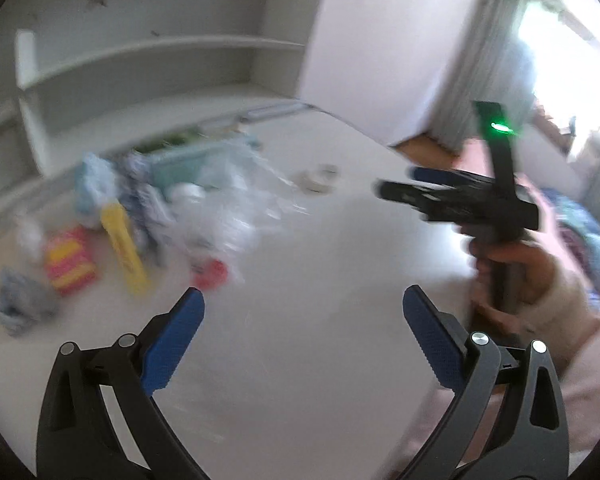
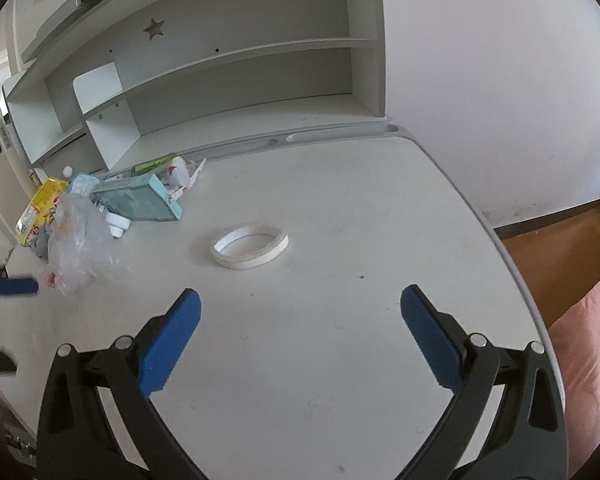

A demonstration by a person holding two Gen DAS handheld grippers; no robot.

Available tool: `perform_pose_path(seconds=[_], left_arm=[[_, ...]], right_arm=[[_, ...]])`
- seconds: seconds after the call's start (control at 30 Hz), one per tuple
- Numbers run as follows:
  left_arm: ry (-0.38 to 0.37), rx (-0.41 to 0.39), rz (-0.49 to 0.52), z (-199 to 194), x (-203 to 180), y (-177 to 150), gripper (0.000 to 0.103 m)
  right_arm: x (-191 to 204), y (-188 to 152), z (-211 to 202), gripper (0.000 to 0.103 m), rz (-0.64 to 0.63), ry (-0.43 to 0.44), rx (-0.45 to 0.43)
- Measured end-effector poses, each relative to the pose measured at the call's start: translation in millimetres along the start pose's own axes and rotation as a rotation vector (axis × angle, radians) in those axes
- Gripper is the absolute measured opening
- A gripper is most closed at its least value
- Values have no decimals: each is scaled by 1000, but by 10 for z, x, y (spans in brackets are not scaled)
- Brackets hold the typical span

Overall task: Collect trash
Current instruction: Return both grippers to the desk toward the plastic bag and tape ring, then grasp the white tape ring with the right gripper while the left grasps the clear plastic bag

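Observation:
A clear crumpled plastic bag (image 2: 78,240) lies on the white desk (image 2: 340,340) at the left, also in the blurred left wrist view (image 1: 236,200). Around it lie a teal box (image 2: 140,200), a yellow packet (image 2: 40,204), a red and yellow wrapper (image 1: 70,266) and a yellow strip (image 1: 126,248). A white tape roll (image 2: 249,246) lies mid-desk. My left gripper (image 1: 302,304) is open and empty above the desk, its fingertip (image 2: 18,286) near the bag. My right gripper (image 2: 300,304) is open and empty, short of the tape roll; it also shows in the left wrist view (image 1: 412,184).
White shelving (image 2: 220,80) rises behind the desk, with a pen groove (image 2: 284,140) along its back edge. A grey crumpled cloth (image 1: 20,304) lies at the far left. The desk's right edge drops to a wooden floor (image 2: 560,232). Pink fabric (image 2: 588,340) is at the right.

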State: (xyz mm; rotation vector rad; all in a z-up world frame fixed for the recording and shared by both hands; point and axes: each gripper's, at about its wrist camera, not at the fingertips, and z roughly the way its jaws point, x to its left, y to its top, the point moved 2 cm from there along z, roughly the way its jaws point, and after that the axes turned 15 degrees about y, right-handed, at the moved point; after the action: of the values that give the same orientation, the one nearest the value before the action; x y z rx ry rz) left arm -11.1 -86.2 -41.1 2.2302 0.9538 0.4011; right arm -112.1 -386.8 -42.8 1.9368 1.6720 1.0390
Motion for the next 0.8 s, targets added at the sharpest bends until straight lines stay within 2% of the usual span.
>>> perform_pose_path(seconds=[0.07, 0.23, 0.27, 0.3, 0.33, 0.37, 0.47, 0.53, 0.6, 0.73, 0.77, 0.8], left_arm=[[108, 28, -21, 117, 84, 53, 97], [126, 73, -45, 351, 115, 125, 96], [134, 74, -46, 380, 109, 135, 92], [140, 77, -46, 402, 97, 147, 86], [143, 78, -42, 407, 55, 140, 75], [151, 79, -33, 424, 25, 160, 71], [191, 79, -15, 437, 6, 205, 71], [213, 71, -5, 439, -37, 246, 71], [236, 65, 2, 449, -82, 291, 80], [231, 88, 24, 560, -137, 315, 81], [219, 103, 19, 603, -126, 305, 70], [212, 114, 16, 642, -103, 298, 52]], right_arm=[[0, -23, 14, 97, -1, 4, 5], [-25, 12, 53, 97, -4, 17, 7], [-26, 32, 67, 97, -12, 14, 11], [-20, 54, 88, 97, -22, 12, 18], [-14, 83, 127, 97, -38, 10, 32], [-7, 113, 169, 97, -55, 7, 47], [25, 211, 331, 97, -108, 11, 98], [64, 268, 436, 97, -124, 46, 133], [117, 301, 511, 97, -147, 36, 146], [247, 340, 694, 97, -213, 44, 179], [258, 349, 743, 97, -225, 43, 195], [264, 356, 775, 89, -234, 46, 206]])
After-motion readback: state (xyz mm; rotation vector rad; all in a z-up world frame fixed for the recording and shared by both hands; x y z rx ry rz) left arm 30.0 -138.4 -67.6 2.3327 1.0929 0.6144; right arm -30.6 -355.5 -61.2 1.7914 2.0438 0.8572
